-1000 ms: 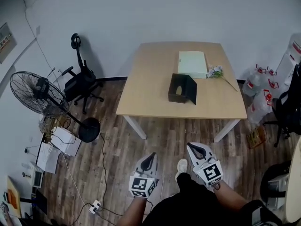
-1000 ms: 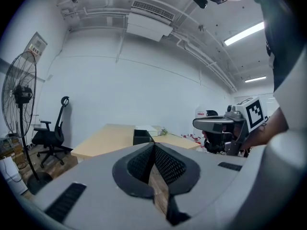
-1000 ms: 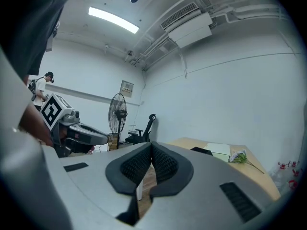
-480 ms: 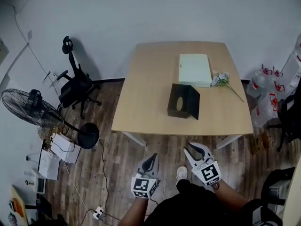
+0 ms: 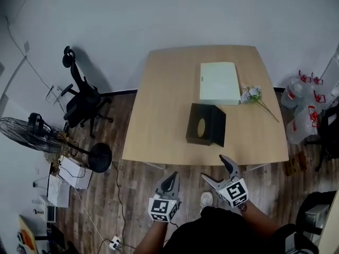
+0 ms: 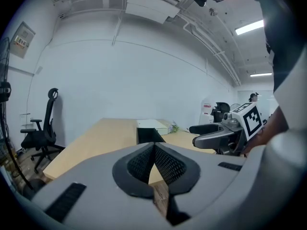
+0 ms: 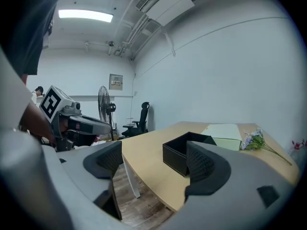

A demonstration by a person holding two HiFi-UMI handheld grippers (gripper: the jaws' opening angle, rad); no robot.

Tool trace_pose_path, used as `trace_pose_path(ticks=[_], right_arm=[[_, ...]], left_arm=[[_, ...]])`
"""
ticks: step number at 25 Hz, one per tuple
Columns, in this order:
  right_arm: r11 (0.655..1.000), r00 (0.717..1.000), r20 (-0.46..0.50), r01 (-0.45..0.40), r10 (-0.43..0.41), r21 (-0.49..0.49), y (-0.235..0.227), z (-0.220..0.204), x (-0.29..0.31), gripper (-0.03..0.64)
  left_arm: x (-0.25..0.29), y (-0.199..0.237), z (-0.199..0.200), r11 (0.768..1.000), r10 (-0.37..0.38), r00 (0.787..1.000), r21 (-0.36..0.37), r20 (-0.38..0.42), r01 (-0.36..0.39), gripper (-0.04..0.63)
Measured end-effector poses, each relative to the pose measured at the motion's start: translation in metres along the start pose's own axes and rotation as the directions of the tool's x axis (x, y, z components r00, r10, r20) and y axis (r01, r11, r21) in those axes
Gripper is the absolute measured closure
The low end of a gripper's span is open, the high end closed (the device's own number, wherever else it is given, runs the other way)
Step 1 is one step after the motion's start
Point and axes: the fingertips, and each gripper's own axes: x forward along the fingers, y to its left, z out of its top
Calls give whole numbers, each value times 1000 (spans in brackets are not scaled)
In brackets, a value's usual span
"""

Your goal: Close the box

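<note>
- No word, number or brand can be read in any view.
- Marker cube on the left gripper — a black-and-white square pattern, no letters.
- Marker cube on the right gripper — the same kind of pattern, no letters.
- Wall notice — small red and dark print, too small to read.
- Large water bottles on the floor beside the desk — red markings, nothing readable.

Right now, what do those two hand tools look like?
The left gripper and right gripper are grey, their pointed jaws lined with black textured pads, each carrying a cube of black-and-white square markers. The right's jaws have just been opening, empty.
</note>
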Motion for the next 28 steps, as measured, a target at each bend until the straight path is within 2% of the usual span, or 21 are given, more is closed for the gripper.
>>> trace_pose_path(ticks=[10,13,16,18,20,24,28], right_arm=[[978,1000,-12,15,-13,206,-39,-15,24,198],[957,1000,-23,17,-11,289,-45,-23,32,199],[914,1000,-25,20,-11,406,-51,-33,43,199],[869,999,-24,35,-27,494,-59,-41,49,199],[809,999,-19,46,-44,586,-66,-47,56,199],[648,997,-2,55,-83,760,-79,-60,64,202],[480,989,9,63,-147,875,-93,-74,70,215]], left_arm=[[41,10,17,999,-26,999,22,-35,27,584],[52,15,20,999,-40,998,29,-38,41,584],[63,20,23,998,-60,997,34,-42,62,584],[70,23,27,996,-77,996,49,-40,79,584],[76,29,31,994,-88,995,62,-41,90,584],[83,42,30,991,-109,993,75,-48,113,584],[90,53,28,986,-143,987,74,-67,148,584]])
